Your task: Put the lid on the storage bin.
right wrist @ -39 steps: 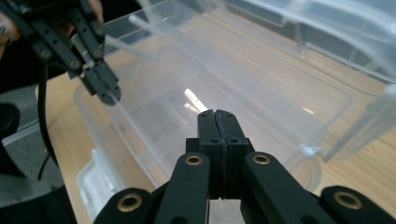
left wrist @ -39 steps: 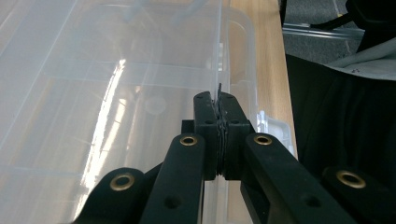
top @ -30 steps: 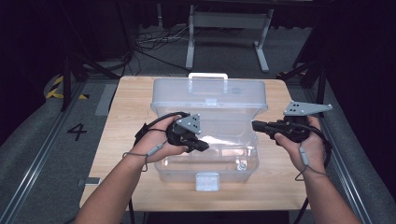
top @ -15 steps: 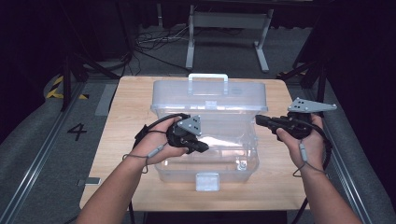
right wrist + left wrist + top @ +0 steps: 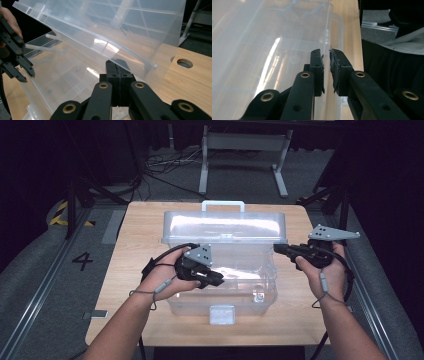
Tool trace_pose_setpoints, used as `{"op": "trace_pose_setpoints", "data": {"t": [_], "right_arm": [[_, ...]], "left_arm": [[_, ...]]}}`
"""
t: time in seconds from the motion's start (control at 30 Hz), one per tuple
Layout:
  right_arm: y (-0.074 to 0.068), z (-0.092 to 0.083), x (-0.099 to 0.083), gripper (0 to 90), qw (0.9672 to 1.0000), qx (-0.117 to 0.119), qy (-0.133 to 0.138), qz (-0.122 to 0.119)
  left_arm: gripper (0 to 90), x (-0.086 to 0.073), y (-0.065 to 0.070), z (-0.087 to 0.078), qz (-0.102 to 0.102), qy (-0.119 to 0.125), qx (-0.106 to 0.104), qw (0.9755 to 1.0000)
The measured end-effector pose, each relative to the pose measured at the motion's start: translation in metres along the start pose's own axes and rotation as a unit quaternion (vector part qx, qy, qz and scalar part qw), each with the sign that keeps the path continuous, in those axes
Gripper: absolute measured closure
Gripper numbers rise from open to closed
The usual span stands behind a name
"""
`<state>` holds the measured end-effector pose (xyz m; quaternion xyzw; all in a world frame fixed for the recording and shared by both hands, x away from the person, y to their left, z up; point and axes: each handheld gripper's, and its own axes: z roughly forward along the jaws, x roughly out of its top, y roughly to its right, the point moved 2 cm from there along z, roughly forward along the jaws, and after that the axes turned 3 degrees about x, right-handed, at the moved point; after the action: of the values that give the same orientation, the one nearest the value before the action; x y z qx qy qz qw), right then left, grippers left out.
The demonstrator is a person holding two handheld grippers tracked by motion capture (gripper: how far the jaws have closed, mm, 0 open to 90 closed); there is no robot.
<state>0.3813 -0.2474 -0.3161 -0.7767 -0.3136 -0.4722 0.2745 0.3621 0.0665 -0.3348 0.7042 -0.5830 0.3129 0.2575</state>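
Left tongs (image 5: pixel 326 58) first: we see a narrow gap between the pads, and they have just been opening. The thin front wall edge of the clear plastic box (image 5: pixel 220 270) runs straight up through that gap, so the wall sits between the pads but looks let go, not pinched. In the high view the left tongs (image 5: pixel 217 281) sit at the box's front left, pointing right across its opening.

Right tongs (image 5: pixel 119 68) are pressed together with nothing between them, tips right at the underside of the raised clear lid (image 5: pixel 105 32). From above the right tongs (image 5: pixel 278 248) point left at the lid's right end.

The lid (image 5: pixel 225 226) stands tilted up at the back, long axis running left-right across the counter (image 5: pixel 295 320). We judge the right tongs nearer the lid, so any lid move falls to that hand.
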Motion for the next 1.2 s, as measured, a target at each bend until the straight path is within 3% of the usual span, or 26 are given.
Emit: {"op": "trace_pose_setpoints", "data": {"t": [0.1,0.33,0.47,0.7,0.83,1.03,1.07,1.2], "right_arm": [[-0.001,0.0,-0.001,90.0,1.0,0.0,0.0,-0.001],[-0.002,-0.001,-0.004,90.0,1.0,0.004,-0.001,0.0],[-0.002,-0.002,-0.005,90.0,1.0,0.006,-0.001,0.001],[-0.003,-0.003,-0.008,90.0,0.9999,0.01,-0.001,0.002],[-0.003,-0.005,-0.01,90.0,0.9999,0.014,-0.001,0.003],[-0.004,-0.007,-0.012,90.0,0.9999,0.017,-0.003,0.001],[-0.004,-0.008,-0.013,90.0,0.9998,0.02,-0.004,0.002],[-0.004,-0.009,-0.014,90.0,0.9998,0.019,-0.006,0.003]], "left_arm": [[79.4,-0.001,0.001,-0.009,-0.01,0.018,-0.001,0.9998],[79.9,-0.01,0.005,-0.027,-0.021,0.031,0.022,0.9991],[80.8,-0.02,0.003,-0.036,-0.038,0.037,0.043,0.9977],[82.5,-0.036,-0.001,-0.049,-0.068,0.05,0.058,0.9948],[82.7,-0.044,-0.003,-0.056,-0.089,0.062,0.074,0.9914],[82.5,-0.053,-0.006,-0.065,-0.102,0.067,0.098,0.9877],[82.4,-0.057,-0.007,-0.068,-0.113,0.072,0.104,0.9856],[82.5,-0.063,-0.009,-0.071,-0.124,0.074,0.116,0.9826]]}}
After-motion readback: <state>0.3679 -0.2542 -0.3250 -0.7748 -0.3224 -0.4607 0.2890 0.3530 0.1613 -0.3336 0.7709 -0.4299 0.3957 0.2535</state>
